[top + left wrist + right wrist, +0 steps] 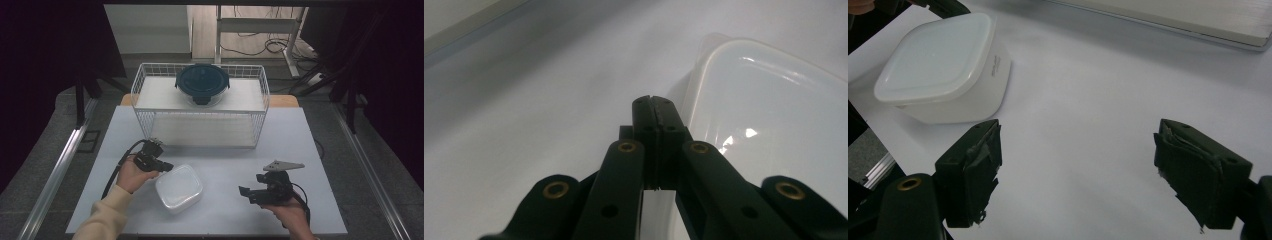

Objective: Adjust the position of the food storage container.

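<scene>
White plastic, lid on, the box sits near the table's front edge, cornerwise to that edge and too square for a real long axis. At its left corner the left gripper, jaws pressed together on nothing, looks set to nudge it. Right gripper waits well apart, jaws wide and empty, probably ready to receive it

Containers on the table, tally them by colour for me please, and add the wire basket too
White container: 1
Dark blue lidded container: 1
White wire basket: 1
Total: 3
</scene>
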`<control>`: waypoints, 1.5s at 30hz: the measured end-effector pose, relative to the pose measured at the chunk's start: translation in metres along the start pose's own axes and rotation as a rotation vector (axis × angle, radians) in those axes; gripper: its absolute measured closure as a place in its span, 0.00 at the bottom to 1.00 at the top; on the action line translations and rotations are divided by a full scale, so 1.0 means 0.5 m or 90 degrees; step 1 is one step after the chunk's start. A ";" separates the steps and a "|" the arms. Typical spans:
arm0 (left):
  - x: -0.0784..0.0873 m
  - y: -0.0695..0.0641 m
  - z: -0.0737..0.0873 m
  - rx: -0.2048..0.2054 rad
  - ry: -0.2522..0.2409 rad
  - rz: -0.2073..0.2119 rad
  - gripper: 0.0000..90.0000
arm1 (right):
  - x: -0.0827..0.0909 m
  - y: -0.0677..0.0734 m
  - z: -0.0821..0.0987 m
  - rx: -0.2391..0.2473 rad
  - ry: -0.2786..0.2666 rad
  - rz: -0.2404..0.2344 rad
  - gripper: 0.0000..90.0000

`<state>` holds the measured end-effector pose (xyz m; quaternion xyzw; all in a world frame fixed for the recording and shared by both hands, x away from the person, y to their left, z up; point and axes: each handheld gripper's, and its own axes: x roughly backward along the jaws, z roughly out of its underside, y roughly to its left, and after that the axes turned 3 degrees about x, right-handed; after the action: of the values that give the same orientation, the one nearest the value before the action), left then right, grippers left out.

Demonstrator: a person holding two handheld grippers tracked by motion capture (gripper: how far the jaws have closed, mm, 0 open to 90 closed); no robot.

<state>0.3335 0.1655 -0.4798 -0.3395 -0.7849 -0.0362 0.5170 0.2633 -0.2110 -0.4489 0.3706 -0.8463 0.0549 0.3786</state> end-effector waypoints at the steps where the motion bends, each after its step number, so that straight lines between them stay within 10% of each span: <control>1: -0.002 -0.003 -0.003 -0.004 0.003 0.001 1.00 | 0.000 0.000 0.000 0.000 0.000 0.000 0.21; 11: 0.068 -0.013 0.016 -0.014 -0.076 -0.012 1.00 | 0.004 -0.005 0.001 -0.005 -0.002 0.004 0.21; 17: 0.113 -0.075 0.050 -0.055 -0.097 0.060 1.00 | 0.000 -0.002 0.002 -0.003 0.002 0.004 0.21; 26: 0.064 -0.186 0.111 -0.131 -0.021 0.122 1.00 | 0.000 -0.001 0.002 -0.004 0.003 0.005 0.21; 45: 0.032 -0.191 0.171 -0.141 0.019 0.028 1.00 | -0.001 -0.005 0.005 -0.008 0.005 0.006 0.21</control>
<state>0.2080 0.1348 -0.4780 -0.4112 -0.7606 -0.1165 0.4887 0.2637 -0.2134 -0.4513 0.3637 -0.8470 0.0526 0.3841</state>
